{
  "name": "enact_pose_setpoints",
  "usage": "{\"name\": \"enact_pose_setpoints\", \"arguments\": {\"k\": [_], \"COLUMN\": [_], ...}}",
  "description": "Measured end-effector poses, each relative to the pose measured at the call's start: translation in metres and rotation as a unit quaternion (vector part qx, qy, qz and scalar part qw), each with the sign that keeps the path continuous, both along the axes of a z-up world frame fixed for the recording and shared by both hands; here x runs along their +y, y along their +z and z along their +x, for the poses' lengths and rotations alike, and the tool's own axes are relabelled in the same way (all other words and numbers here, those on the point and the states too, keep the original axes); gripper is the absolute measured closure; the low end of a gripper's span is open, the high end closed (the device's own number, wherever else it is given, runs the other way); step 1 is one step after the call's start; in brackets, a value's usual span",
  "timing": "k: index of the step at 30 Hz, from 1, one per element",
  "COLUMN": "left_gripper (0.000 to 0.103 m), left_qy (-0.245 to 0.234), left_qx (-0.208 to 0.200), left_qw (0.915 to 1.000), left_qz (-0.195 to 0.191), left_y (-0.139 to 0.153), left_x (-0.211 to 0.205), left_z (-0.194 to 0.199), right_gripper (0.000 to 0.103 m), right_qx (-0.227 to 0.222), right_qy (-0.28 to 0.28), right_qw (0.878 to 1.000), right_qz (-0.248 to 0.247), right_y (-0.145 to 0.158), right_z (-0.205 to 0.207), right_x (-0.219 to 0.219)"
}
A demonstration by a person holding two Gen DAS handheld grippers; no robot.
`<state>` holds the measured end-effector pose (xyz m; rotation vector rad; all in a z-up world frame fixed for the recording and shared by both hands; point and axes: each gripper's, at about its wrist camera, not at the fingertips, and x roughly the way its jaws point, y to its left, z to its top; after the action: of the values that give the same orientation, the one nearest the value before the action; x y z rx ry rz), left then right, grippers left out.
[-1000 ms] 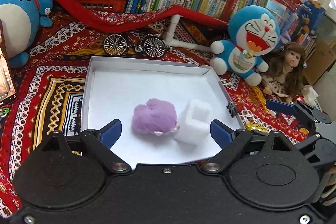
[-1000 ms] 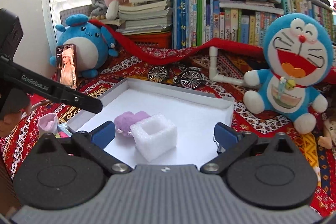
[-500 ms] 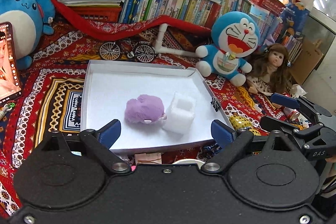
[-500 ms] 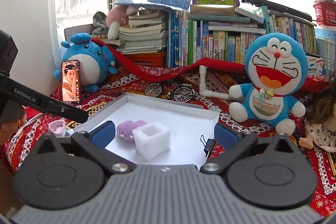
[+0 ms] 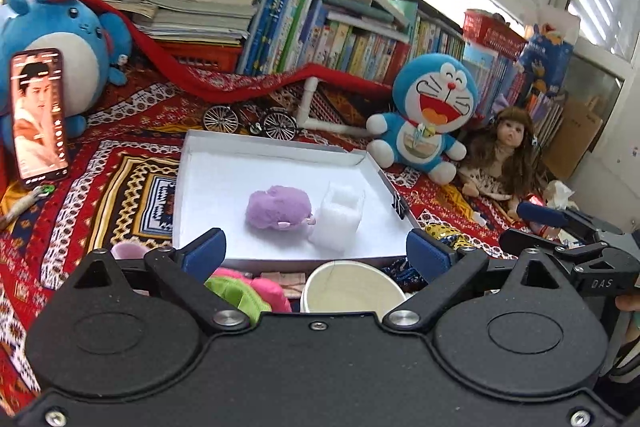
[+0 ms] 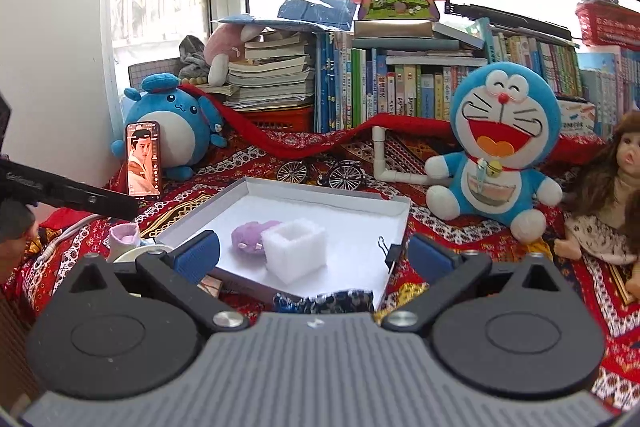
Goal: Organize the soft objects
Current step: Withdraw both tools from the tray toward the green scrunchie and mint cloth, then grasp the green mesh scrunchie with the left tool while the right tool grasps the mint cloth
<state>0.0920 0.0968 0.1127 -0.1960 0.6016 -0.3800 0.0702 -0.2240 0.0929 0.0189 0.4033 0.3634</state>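
i note both my left gripper (image 5: 316, 253) & right gripper (image 6: 314, 257) spread wide, holding nothing, w/ purple plush (image 5: 279, 207) touching white foam cube (image 5: 338, 217) inside white tray (image 5: 280, 149).

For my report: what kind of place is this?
Probably a home, perhaps a child's corner by a window: rows of books, plush toys such as the Doraemon, and a patterned red cloth.
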Motion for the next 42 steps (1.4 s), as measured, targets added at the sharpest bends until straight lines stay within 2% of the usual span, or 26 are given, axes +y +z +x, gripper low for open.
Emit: {"name": "enact_pose_setpoints", "arguments": {"k": [11, 18, 24, 32, 42], "left_gripper": [0.005, 0.005, 0.005, 0.006, 0.010], "left_qy": [0.043, 0.068, 0.079, 0.103, 0.133], "left_qx": [-0.027, -0.059, -0.068, -0.040, -0.052], "left_qw": [0.9985, 0.9923, 0.9877, 0.9877, 0.9825], "left_qz": [0.021, 0.085, 0.116, 0.111, 0.119], "left_y": [-0.015, -0.034, -0.053, -0.077, -0.092], "left_x": [0.017, 0.010, 0.008, 0.012, 0.001], "left_z": [-0.040, -0.055, -0.061, -0.057, -0.058], "right_gripper": [0.000, 0.000, 0.000, 0.000, 0.000], "right_qx": [-0.008, -0.022, -0.030, -0.019, -0.033], "right_qy": [-0.037, -0.051, -0.054, -0.058, -0.076], "right_qw": [0.999, 0.998, 0.997, 0.997, 0.994], "right_qz": [0.005, -0.019, -0.044, -0.051, -0.067], "right_y": [-0.018, -0.033, -0.045, -0.062, -0.075], "right_z": [-0.025, -0.040, -0.052, -0.060, -0.070], "right_x": [-0.011, -0.008, -0.003, 0.003, 0.008]}}
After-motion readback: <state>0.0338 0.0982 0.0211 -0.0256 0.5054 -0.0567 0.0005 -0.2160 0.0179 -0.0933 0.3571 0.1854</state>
